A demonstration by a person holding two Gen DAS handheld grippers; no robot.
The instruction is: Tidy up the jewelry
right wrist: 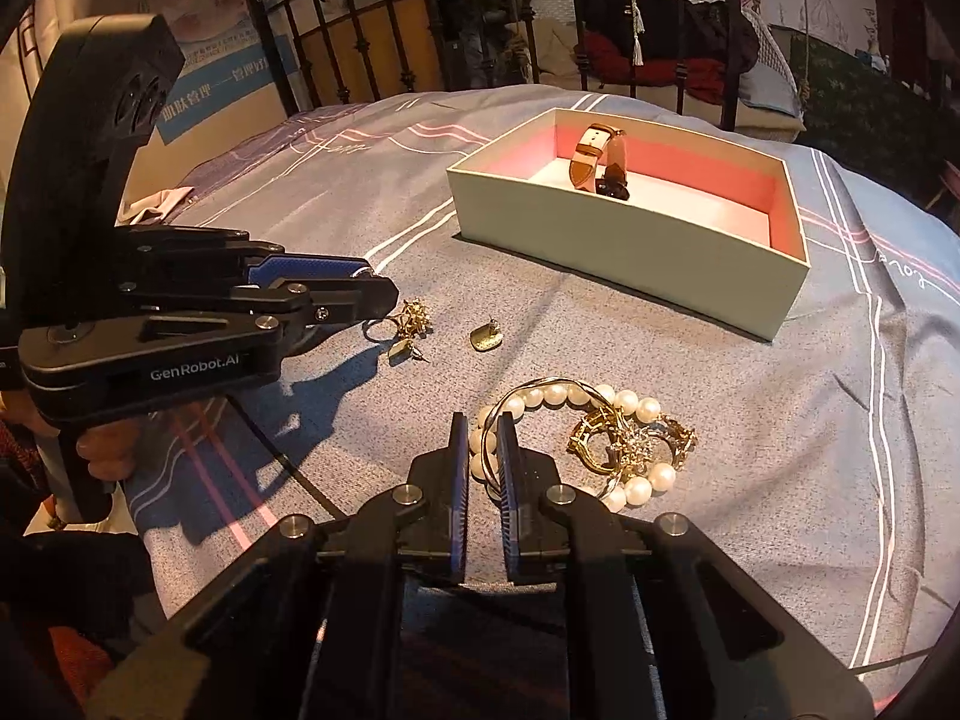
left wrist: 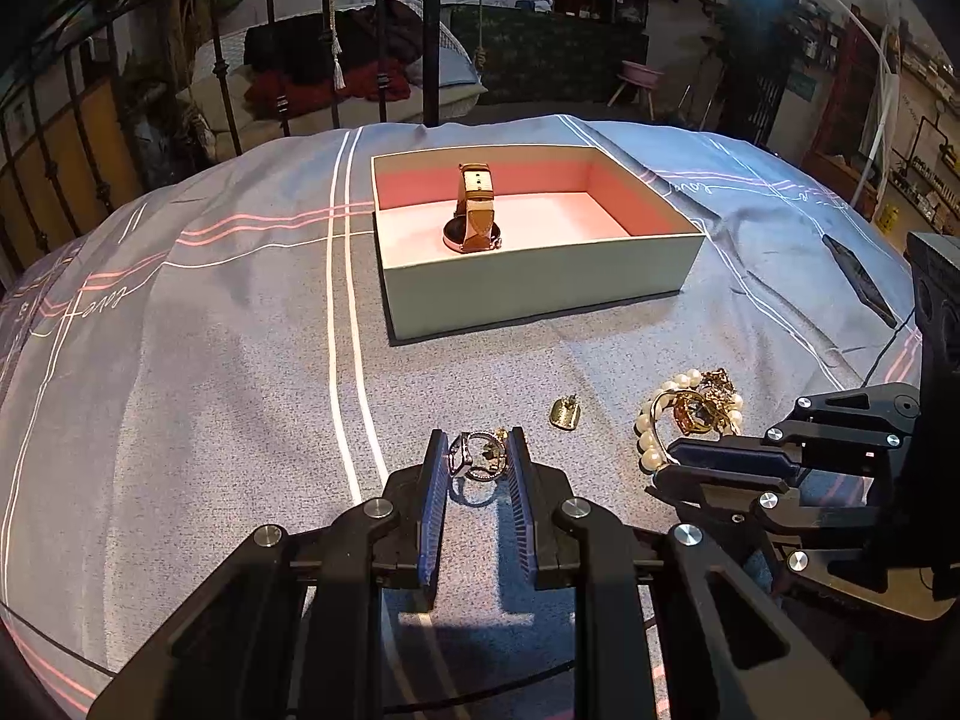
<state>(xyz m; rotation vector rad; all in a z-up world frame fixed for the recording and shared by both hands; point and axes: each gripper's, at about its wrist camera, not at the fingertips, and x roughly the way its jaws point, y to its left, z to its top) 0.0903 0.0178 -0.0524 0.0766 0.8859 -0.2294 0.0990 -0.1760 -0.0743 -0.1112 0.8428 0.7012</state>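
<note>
Both tongs low over the bedspread (left wrist: 210,330), jewelry close ahead. My left gripper (left wrist: 478,450) is clamped on a silver ring cluster (left wrist: 477,456). My right gripper (right wrist: 482,438) has its pads narrowed on the near arc of the pearl bracelet (right wrist: 564,399), where a thin bangle (right wrist: 528,387) crosses; the gold tangle (right wrist: 630,438) lies just right of it. The box (right wrist: 630,246), watch (right wrist: 603,165) inside, lies ahead, up and right of the right tongs, so I judge both lifts go forward over its near wall.
</note>
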